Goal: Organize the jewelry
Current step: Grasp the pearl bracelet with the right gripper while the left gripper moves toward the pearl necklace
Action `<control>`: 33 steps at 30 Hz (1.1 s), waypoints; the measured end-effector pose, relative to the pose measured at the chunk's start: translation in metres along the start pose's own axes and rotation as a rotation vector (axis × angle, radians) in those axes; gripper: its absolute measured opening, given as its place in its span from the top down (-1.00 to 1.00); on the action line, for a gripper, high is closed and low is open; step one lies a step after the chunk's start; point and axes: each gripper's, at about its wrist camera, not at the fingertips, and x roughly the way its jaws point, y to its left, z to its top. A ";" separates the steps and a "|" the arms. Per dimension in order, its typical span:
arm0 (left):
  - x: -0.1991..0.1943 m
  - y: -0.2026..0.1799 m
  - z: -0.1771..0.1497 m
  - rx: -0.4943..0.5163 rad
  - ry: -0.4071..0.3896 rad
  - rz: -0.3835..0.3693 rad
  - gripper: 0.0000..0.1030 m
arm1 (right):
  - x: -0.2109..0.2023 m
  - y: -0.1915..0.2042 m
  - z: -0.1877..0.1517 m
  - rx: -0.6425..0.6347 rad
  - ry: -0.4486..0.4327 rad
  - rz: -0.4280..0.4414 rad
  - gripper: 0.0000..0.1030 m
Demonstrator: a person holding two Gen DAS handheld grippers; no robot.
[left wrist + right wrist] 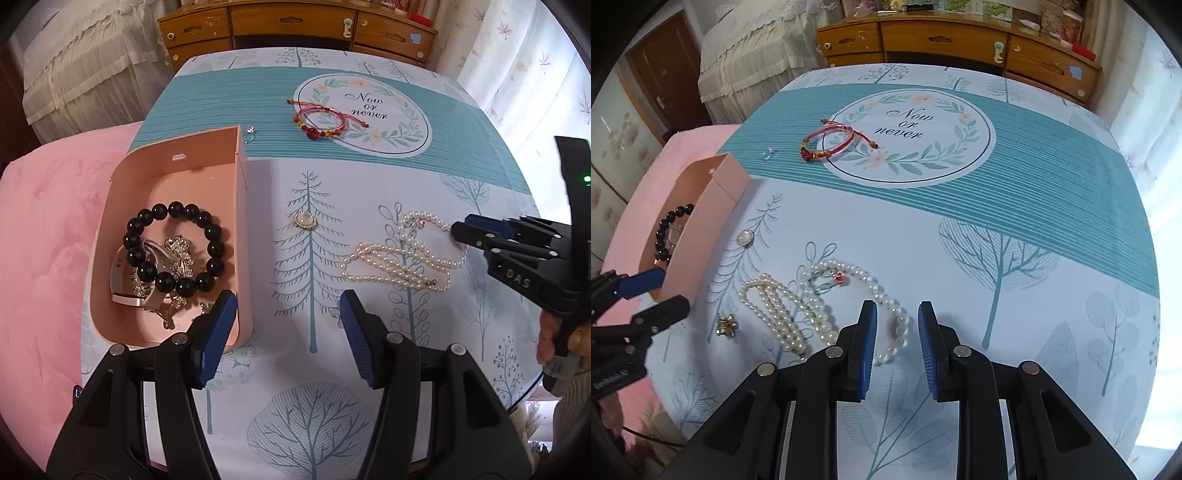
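Left claw: the black left gripper with blue pads (288,334) hangs above the tablecloth with its jaws spread and nothing between them.
Right claw: the black right gripper with blue pads (897,347) has its jaws a narrow gap apart, pinching nothing; bare cloth shows between the pads.
Pink box: the open pink plastic jewelry box (242,206) sits just left of the left claw, its right wall next to the left pad.
Box contents: a black round-bead bracelet (173,251) lies on a sparkling silver brooch (181,254) and a pale band.
Pearls: the white pearl necklace (820,310), bunched in loops, lies just ahead and left of the right claw; one loop runs behind its left pad.
Oval brooch: a white stone in a gold rim (305,220) lies ahead of the left claw.
Small gold piece: a gold cluster earring (726,325) lies between the two claws.
Red bracelet: a red cord bracelet with beads (831,144) lies far ahead, on the printed circle.
Ring: a small silver ring (768,153) lies beside the box's far corner.
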 end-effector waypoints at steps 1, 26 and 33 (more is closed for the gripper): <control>-0.003 -0.002 0.001 0.008 -0.006 0.005 -0.06 | 0.003 0.001 0.001 -0.018 0.002 0.000 0.55; 0.063 -0.063 0.055 0.655 0.223 -0.206 0.30 | -0.023 -0.027 -0.011 -0.052 0.068 0.062 0.87; 0.066 -0.073 0.047 0.836 0.236 -0.217 0.30 | -0.049 -0.037 -0.031 -0.006 0.018 0.085 0.87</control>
